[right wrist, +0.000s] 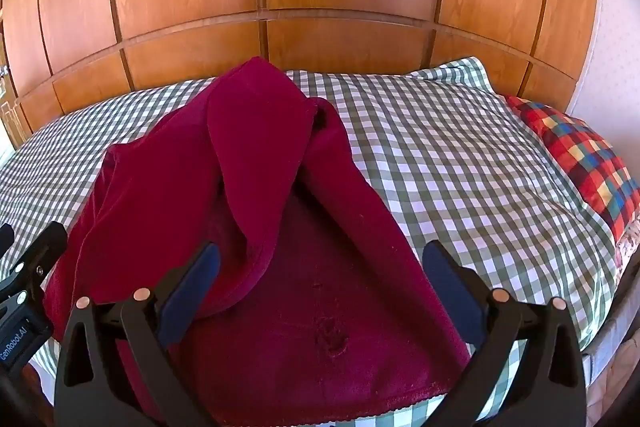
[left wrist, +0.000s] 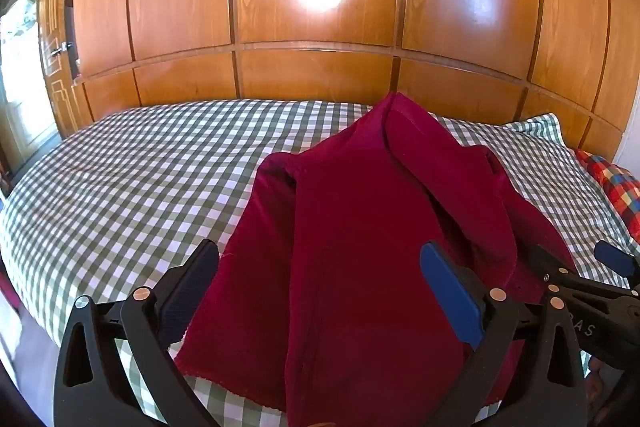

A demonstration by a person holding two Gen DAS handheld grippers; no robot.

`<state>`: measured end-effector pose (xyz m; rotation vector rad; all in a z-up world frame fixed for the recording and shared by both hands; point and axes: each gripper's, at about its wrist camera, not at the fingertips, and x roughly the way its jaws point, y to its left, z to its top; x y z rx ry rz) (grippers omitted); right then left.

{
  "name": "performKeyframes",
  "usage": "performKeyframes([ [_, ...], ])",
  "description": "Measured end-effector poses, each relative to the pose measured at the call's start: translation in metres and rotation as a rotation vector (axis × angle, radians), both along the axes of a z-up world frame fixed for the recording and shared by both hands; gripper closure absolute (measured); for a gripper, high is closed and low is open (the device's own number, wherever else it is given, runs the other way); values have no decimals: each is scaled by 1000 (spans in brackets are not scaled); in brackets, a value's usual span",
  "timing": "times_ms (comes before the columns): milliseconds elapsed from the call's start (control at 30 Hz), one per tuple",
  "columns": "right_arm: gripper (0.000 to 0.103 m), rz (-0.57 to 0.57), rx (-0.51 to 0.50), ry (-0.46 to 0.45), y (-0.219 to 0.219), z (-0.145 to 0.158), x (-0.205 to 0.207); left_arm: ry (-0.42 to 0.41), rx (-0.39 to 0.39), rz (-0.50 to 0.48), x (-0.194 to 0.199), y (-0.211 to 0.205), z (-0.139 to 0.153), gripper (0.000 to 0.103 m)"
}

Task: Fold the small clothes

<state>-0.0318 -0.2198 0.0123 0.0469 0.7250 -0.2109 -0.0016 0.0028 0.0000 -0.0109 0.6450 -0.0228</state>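
A dark red fleece garment (left wrist: 372,227) lies partly folded on the bed, with one flap laid over its middle; it also shows in the right wrist view (right wrist: 256,195). My left gripper (left wrist: 320,263) is open and empty, just above the garment's near left part. My right gripper (right wrist: 320,263) is open and empty above the garment's near right part. The right gripper shows at the right edge of the left wrist view (left wrist: 576,279). The left gripper shows at the left edge of the right wrist view (right wrist: 32,259).
The bed has a green and white checked cover (left wrist: 140,167). A checked pillow (right wrist: 460,99) and a red multicoloured plaid cushion (right wrist: 588,155) lie at the right end. A wooden panelled wardrobe (left wrist: 320,7) stands right behind the bed. A doorway (left wrist: 20,67) is at far left.
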Motion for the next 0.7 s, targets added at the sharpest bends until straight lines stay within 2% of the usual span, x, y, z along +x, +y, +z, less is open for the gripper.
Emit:
performKeyframes([
  [700, 2, 10, 6, -11, 1, 1, -4, -21, 15, -9, -6, -1, 4, 3],
])
